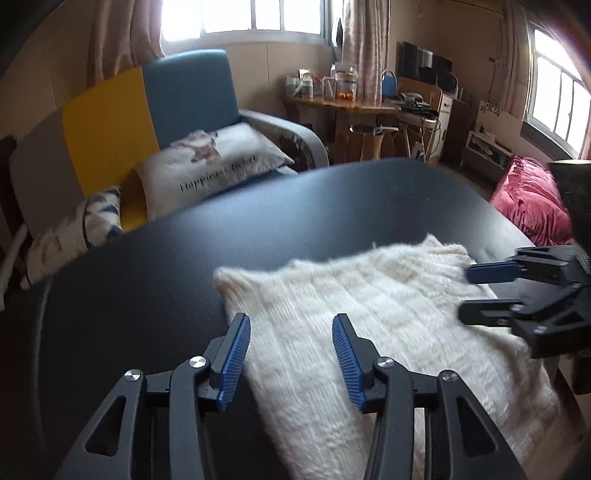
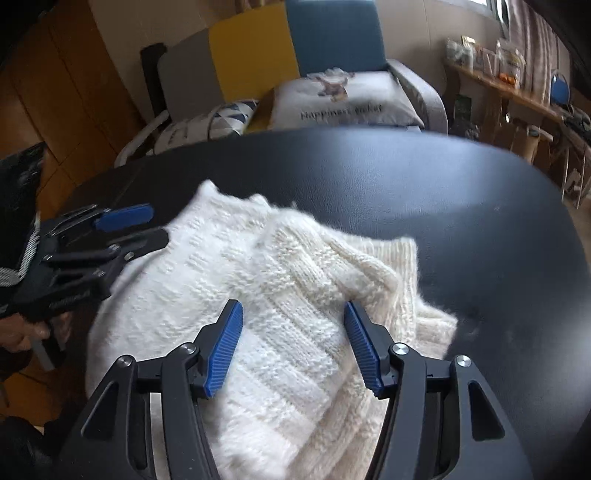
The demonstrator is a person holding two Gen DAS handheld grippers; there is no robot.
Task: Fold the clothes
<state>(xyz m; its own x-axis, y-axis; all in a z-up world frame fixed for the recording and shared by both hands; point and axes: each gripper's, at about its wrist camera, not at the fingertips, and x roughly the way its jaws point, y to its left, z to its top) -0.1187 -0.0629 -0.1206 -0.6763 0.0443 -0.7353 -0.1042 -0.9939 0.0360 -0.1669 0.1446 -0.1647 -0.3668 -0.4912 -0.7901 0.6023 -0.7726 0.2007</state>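
A cream knitted sweater [image 2: 280,295] lies partly folded on a black table [image 2: 461,206], its bulk gathered toward the table's near edge, with one ribbed end [image 2: 402,273] doubled over toward the right side and the far half of the tabletop bare. The left gripper [image 1: 291,354], seen from its own camera, hangs above the sweater's left border with its blue pads [image 1: 234,363] spread apart; the left pad sits over the dark tabletop, the right over the knit, and nothing is caught between them. The right gripper [image 2: 293,350] hovers above the middle of the garment, its jaws likewise parted and clamped on nothing, the wool showing below the gap. Motion blur softens both views, so whether either set of fingertips brushes the fabric is hard to judge, though both appear to be clear of it. Each tool shows at the edge of the other's camera, one at either side of the sweater. Beyond the table's far edge stands an armchair [image 1: 184,96] in blue, yellow and grey, with a printed cushion [image 1: 214,162] on its seat, and a cluttered wooden side table [image 1: 340,107] sits under a bright window [image 1: 255,16]
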